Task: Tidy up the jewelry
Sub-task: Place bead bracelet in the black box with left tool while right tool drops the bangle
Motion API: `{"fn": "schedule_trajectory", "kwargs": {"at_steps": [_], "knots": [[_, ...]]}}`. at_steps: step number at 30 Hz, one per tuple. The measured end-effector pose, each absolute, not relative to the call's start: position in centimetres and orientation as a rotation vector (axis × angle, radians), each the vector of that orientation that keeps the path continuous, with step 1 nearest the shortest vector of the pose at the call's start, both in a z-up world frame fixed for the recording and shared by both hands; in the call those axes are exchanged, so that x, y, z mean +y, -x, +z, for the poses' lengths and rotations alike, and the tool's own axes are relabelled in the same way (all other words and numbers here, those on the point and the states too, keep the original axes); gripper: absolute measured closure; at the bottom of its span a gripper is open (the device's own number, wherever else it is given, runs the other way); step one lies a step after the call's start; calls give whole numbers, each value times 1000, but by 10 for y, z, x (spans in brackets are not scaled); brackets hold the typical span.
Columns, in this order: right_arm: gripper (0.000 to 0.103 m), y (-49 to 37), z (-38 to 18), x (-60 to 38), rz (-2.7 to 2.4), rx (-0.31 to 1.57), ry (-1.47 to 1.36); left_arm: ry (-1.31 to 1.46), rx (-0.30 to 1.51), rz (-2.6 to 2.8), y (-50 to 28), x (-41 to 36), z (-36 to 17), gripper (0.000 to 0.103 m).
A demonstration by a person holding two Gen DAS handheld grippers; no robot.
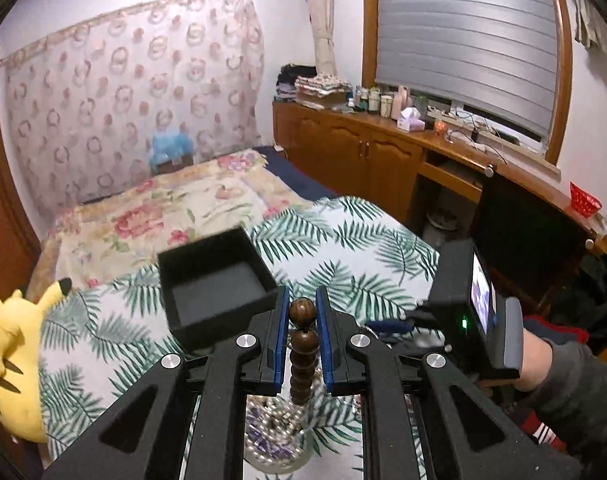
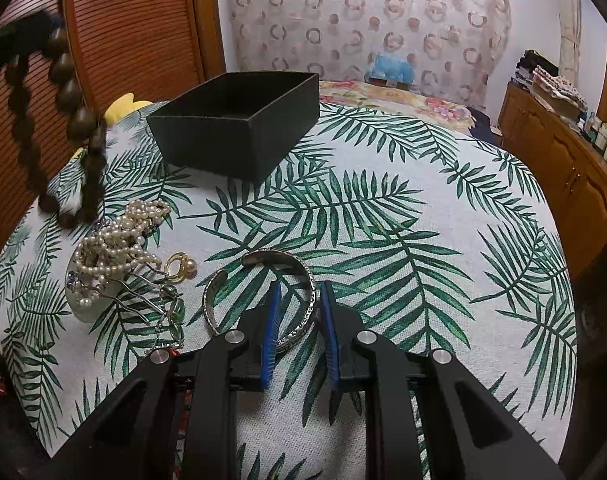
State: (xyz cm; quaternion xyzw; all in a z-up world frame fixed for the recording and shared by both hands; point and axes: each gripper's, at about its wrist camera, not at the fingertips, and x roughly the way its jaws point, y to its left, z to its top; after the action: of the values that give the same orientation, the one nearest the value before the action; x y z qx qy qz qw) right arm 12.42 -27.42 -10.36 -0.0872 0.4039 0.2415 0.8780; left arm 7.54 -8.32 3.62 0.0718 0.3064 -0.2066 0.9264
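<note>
Left gripper: blue-padded jaws clamped on a brown wooden bead bracelet, raised clear of the tablecloth; the strand hangs in a loop below the jaws, seen blurred at the upper left of the right wrist view.

Right gripper: jaws partly closed around one side of a silver cuff bangle lying flat on the cloth; whether the pads press on the band cannot be told.

Black open-top box: upright on the palm-leaf tablecloth, beyond the jewelry, interior bare where visible.

Pearl necklaces: heaped in and over a small pale dish at the left, under the hanging beads.

Gold ring-shaped piece: just beside the pearls.

Metal hair fork: between dish and bangle.

Yellow plush toy: at the table's far-left edge.
</note>
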Motion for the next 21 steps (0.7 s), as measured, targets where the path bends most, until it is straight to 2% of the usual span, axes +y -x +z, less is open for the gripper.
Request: {"fn": "schedule_trajectory", "kwargs": {"at_steps": [4,9,21], "knots": [[84,-123,-103,-273,495,840,190,-149,605,-399,-83,-76,49,91],[97,-127,-102,-275,510,843,190,-138,588,-360,-99,-63,58,91],[98,-157,-48,-266,492,706,210,-57,563,-299,-149,-26,67,91]]}}
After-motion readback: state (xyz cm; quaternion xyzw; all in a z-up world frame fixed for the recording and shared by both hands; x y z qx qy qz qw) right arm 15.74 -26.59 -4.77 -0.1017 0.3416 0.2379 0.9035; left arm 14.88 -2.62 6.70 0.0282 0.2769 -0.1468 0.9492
